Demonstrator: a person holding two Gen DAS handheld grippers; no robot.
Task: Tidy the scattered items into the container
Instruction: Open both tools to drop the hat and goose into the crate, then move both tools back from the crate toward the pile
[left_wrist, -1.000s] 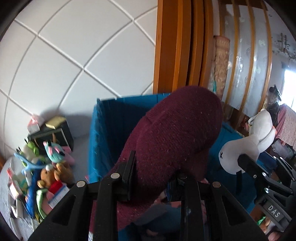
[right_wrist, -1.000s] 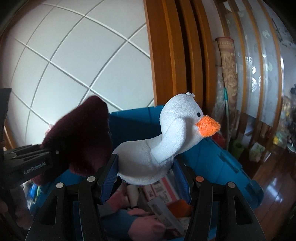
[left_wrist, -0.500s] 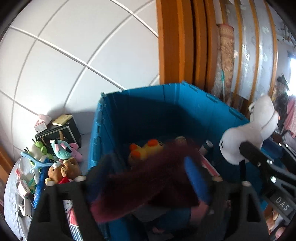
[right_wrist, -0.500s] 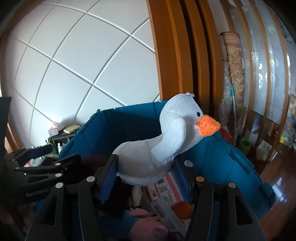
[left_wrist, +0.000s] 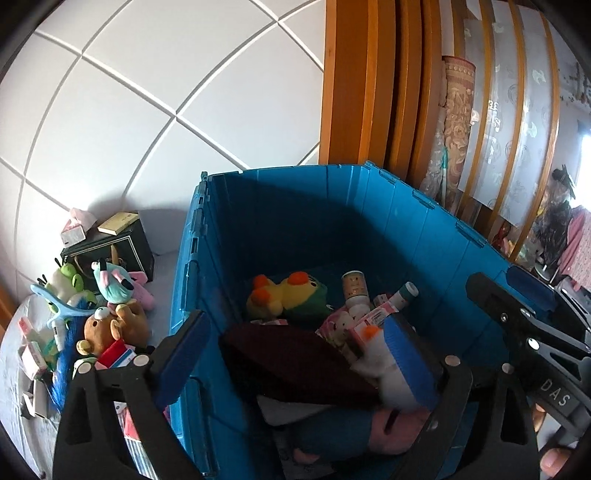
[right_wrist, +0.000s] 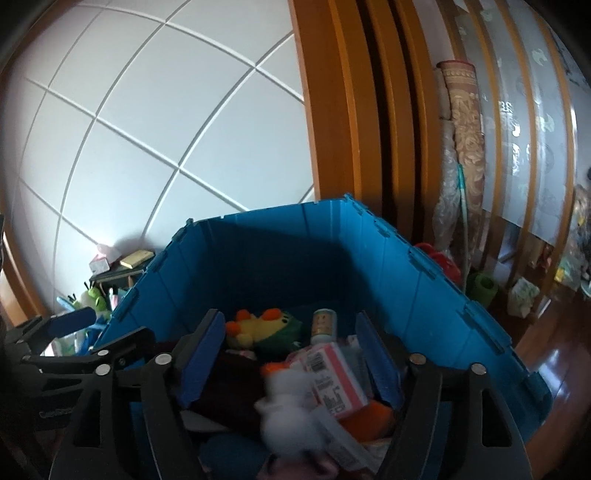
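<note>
1. Our left gripper (left_wrist: 295, 354) hangs over the blue crate (left_wrist: 280, 206), jaws spread wide and holding nothing
2. Our right gripper (right_wrist: 291, 354) is over the same crate, jaws also apart and empty
3. The maroon hat (left_wrist: 291, 365) lies inside the crate, on the pile
4. The white goose (right_wrist: 291, 406) is in the crate too, blurred, just beside the hat and a pink box (right_wrist: 332, 376)
5. A yellow duck (left_wrist: 284, 295) and a bottle (left_wrist: 354, 288) sit deeper in
6. More toys, among them a bear (left_wrist: 110, 328), remain on the surface left of the crate
</note>
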